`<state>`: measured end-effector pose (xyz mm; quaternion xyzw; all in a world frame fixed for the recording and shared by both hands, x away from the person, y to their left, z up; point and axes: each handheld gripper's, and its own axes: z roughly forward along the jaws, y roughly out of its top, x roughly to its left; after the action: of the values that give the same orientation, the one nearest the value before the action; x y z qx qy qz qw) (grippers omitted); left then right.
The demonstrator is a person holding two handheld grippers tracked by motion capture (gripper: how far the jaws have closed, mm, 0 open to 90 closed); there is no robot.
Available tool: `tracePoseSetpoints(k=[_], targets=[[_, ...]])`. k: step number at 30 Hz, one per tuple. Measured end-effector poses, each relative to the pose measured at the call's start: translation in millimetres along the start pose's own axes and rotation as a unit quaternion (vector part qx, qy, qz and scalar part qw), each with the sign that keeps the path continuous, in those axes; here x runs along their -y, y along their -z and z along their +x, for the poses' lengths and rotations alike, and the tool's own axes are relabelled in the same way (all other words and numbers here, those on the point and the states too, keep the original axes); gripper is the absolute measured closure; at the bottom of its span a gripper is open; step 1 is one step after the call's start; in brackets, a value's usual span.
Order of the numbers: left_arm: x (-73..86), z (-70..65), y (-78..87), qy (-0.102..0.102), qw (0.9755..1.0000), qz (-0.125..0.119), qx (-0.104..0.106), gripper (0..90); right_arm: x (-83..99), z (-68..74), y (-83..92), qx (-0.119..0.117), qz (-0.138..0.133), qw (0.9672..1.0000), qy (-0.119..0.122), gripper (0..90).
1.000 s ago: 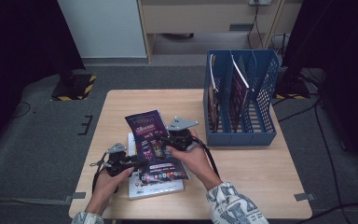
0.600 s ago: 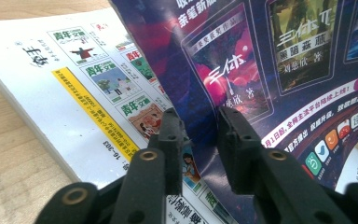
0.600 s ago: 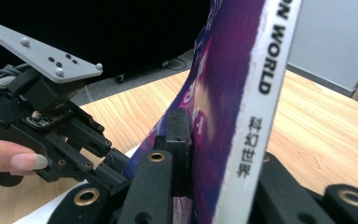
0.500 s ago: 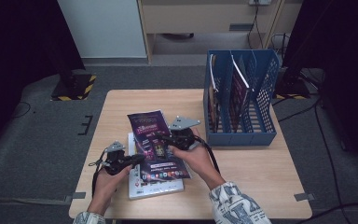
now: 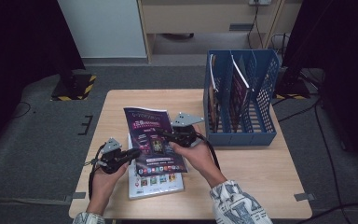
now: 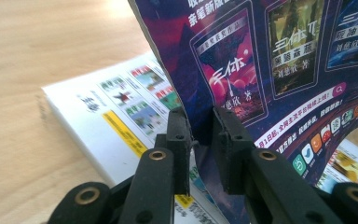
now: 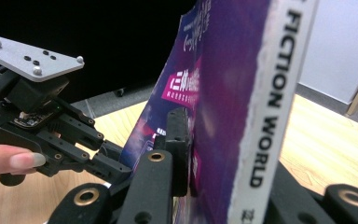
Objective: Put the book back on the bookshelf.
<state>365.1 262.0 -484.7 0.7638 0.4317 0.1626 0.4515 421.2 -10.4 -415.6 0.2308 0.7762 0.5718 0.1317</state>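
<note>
Both tools clamp the purple magazine (image 5: pixel 151 140): left tool (image 5: pixel 129 155) on its near-left edge, its jaws just closed, right tool (image 5: pixel 167 136) on the spine. It looks light and floppy. Gripping near the spine should limit sagging.

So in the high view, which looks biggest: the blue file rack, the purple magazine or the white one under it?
1. blue file rack, clearly largest.
2. purple magazine and white magazine: unsure, since the purple one hides most of the white.

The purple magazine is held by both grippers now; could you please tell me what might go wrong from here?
1. The purple magazine bows between the left gripper and the right gripper; it could crease or tear.
2. Each gripper pinches just an edge, so the magazine might slip onto the white magazine below.
3. The blue file rack already holds magazines, so insertion may snag.
</note>
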Motion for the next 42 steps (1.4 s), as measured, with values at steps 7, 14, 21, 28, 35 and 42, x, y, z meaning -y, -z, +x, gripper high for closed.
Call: tracePoseSetpoints(k=[7, 14, 21, 28, 35, 42], targets=[[-1.4, -1.1, 3.1, -0.009, 0.9999, -0.013, -0.003, 77.3, -6.7, -3.1, 1.3, 0.001, 0.001, 1.0000, -0.002, 71.4], [-5.1, -0.4, 9.8, -0.010, 0.9993, -0.035, -0.009, 78.6, -13.3, -5.6, 5.9, -0.006, -0.003, 1.0000, -0.004, 70.2], [-5.7, 0.6, 13.2, -0.014, 0.9989, -0.044, -0.009, 79.2, -22.0, -6.0, 7.7, -0.019, -0.020, 0.9996, -0.005, 66.4], [-6.1, -0.7, 13.9, -0.025, 0.9986, -0.045, -0.009, 79.2, -31.2, -8.0, 9.4, -0.032, -0.031, 0.9990, 0.006, 66.0], [-6.9, -2.6, 14.2, -0.033, 0.9982, -0.048, -0.011, 79.2, -42.2, -10.3, 9.2, -0.043, -0.035, 0.9984, 0.011, 63.9], [-6.8, -2.7, 14.4, -0.035, 0.9982, -0.048, -0.011, 79.2, -46.3, -12.0, 7.6, -0.054, -0.040, 0.9977, 0.010, 64.1]])
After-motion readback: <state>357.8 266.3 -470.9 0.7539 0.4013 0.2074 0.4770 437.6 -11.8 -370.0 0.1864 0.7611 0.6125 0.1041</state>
